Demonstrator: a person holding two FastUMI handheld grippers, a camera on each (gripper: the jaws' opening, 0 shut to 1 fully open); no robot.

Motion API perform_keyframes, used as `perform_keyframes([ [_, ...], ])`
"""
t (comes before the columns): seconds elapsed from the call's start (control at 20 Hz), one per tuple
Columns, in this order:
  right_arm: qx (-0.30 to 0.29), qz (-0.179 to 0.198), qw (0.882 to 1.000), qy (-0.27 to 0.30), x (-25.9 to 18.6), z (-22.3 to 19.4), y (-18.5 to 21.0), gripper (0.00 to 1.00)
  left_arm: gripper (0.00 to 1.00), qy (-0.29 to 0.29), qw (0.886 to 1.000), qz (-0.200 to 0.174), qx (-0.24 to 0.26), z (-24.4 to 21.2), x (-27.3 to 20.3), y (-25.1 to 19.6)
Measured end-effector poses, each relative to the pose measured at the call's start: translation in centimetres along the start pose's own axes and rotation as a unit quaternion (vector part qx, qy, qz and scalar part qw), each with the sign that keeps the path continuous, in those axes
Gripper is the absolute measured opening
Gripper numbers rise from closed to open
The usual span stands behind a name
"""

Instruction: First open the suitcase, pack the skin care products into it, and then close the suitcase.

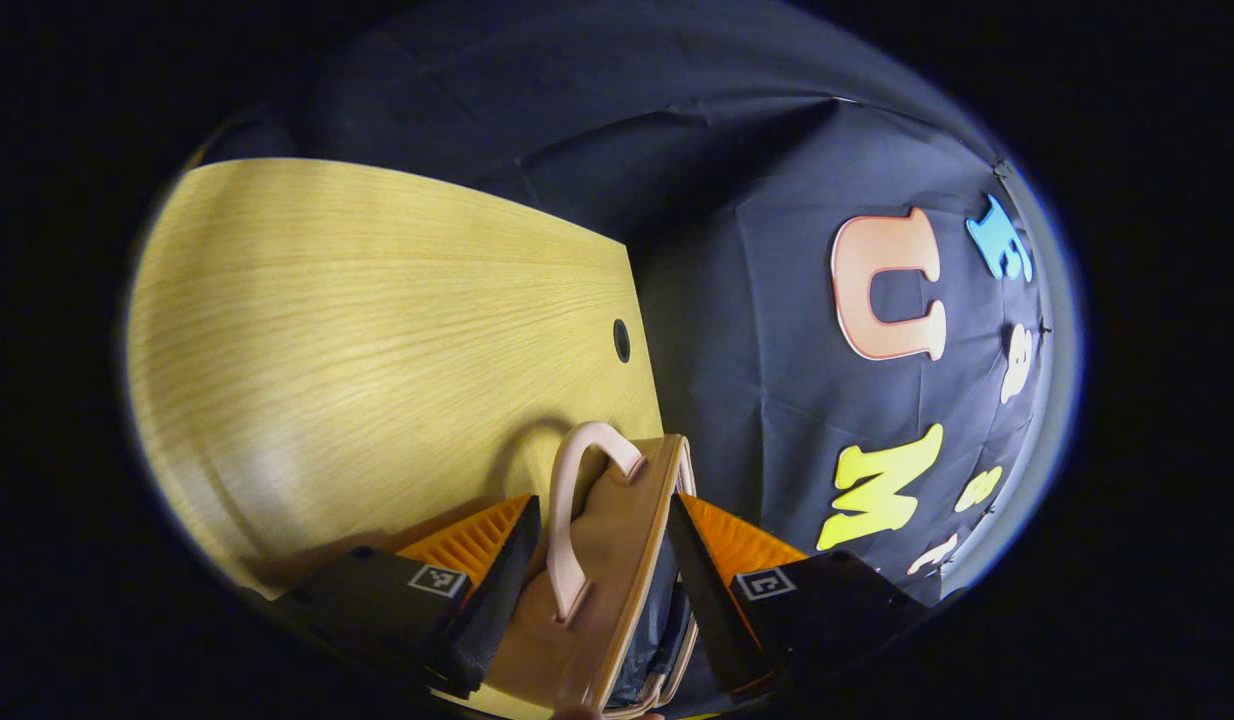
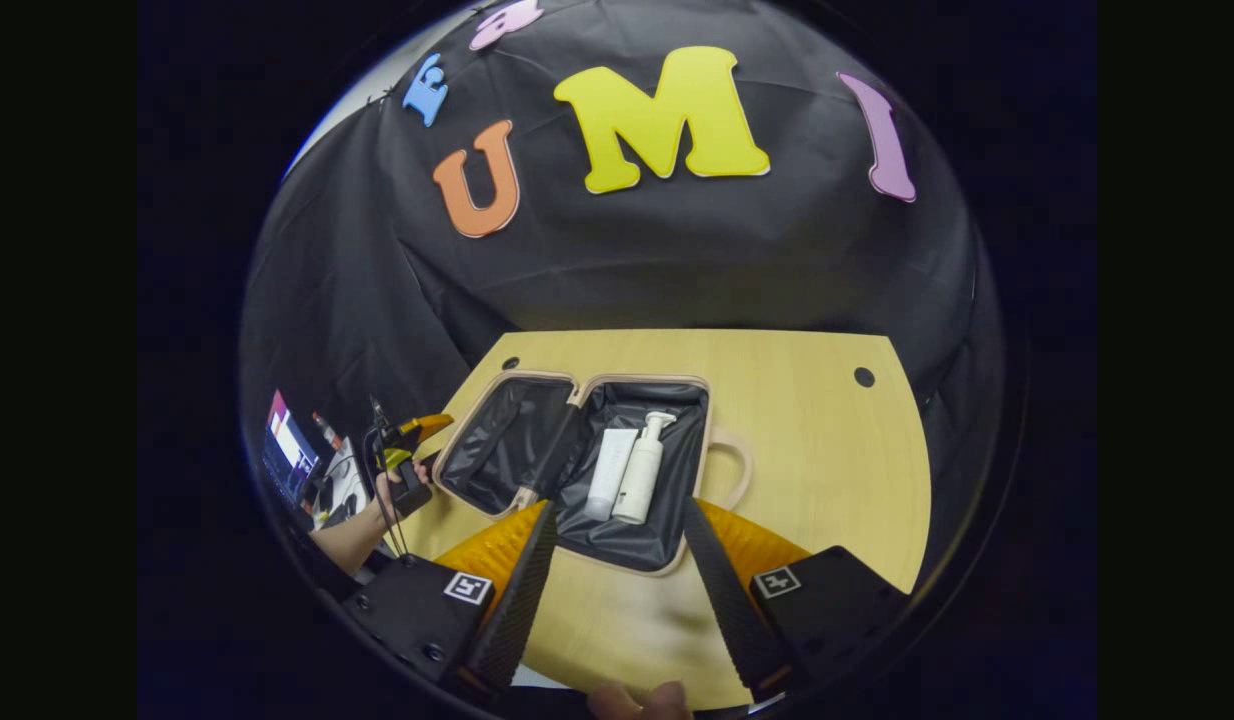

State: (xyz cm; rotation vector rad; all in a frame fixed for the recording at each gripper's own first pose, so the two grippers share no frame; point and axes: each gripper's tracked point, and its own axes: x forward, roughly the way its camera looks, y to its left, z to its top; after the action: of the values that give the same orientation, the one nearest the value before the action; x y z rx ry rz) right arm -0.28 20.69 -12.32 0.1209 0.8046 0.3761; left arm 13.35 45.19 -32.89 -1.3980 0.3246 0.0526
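A small tan suitcase (image 2: 705, 440) lies open on the wooden table (image 2: 827, 450), showing black lining. In its right half lie a white tube (image 2: 611, 472) and a white pump bottle (image 2: 642, 470), side by side. The lid (image 2: 492, 445) on the left is tilted up. My left gripper (image 2: 407, 450), held by a hand (image 2: 387, 490), is at the lid's outer edge. In the left gripper view the lid's tan shell (image 1: 617, 560) with a pale handle (image 1: 577, 500) fills the gap of my left gripper (image 1: 602, 500), both fingers against it. My right gripper (image 2: 619, 508) hovers open just in front of the suitcase.
Another handle (image 2: 737, 470) sticks out from the suitcase's right side. The table (image 1: 377, 330) has small round holes (image 2: 864, 377) near its back corners. A lit screen (image 2: 287, 445) and clutter sit beyond the table's left edge. Black cloth walls stand behind.
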Motion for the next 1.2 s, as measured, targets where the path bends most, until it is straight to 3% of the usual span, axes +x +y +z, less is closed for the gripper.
perform_keyframes([
  [0.1,-0.004,-0.012,1.000,-0.022,-0.8,0.9,-0.4,0.80,0.79,0.007,1.000,0.008,-0.015,-0.3,0.9,0.2],
  [0.15,-0.008,-0.017,0.999,-0.034,-1.3,1.4,-0.6,0.72,0.84,0.006,1.000,0.011,-0.028,-0.1,1.2,0.2],
  [0.2,-0.010,-0.020,0.999,-0.045,-1.9,1.8,-0.5,0.76,0.80,0.005,0.999,0.013,-0.043,0.2,1.4,0.4],
  [0.25,-0.011,-0.021,0.998,-0.055,-2.4,2.2,-0.5,0.76,0.53,0.002,0.998,0.013,-0.056,0.4,1.1,0.4],
  [0.35,-0.012,-0.022,0.998,-0.065,-3.1,2.4,-0.5,0.72,0.35,-0.006,0.997,0.021,-0.074,0.5,1.5,0.9],
  [0.4,-0.011,-0.022,0.997,-0.068,-3.4,2.4,-0.6,0.72,0.17,-0.005,0.996,0.023,-0.080,0.3,1.4,1.1],
  [0.45,-0.010,-0.022,0.997,-0.069,-3.7,2.3,-0.6,0.72,0.22,-0.004,0.996,0.024,-0.086,0.5,1.3,1.2],
  [0.55,-0.007,-0.026,0.997,-0.070,-4.1,2.3,-1.1,0.76,0.14,-0.001,0.996,0.025,-0.083,0.2,0.9,1.1],
  [0.7,0.012,-0.025,0.996,-0.090,-4.7,2.9,-1.8,0.76,0.11,-0.008,0.998,0.009,-0.054,0.7,-0.1,-1.8],
  [0.75,0.020,-0.032,0.994,-0.100,-4.8,3.4,-2.4,0.72,0.11,-0.012,0.999,-0.002,-0.049,1.0,-0.5,-3.5],
  [0.8,0.025,-0.046,0.992,-0.112,-5.1,4.0,-3.4,0.76,0.10,-0.013,0.999,-0.014,-0.040,1.1,-0.9,-5.4],
  [1.0,0.010,-0.124,0.975,-0.186,-7.9,6.3,-8.5,0.76,0.10,-0.026,0.998,-0.028,0.052,-0.6,-2.4,-12.6],
  [1.2,0.028,-0.167,0.960,-0.222,-10.3,6.5,-11.8,0.76,0.10,-0.060,0.985,-0.027,0.158,-4.0,-3.7,-20.3],
])
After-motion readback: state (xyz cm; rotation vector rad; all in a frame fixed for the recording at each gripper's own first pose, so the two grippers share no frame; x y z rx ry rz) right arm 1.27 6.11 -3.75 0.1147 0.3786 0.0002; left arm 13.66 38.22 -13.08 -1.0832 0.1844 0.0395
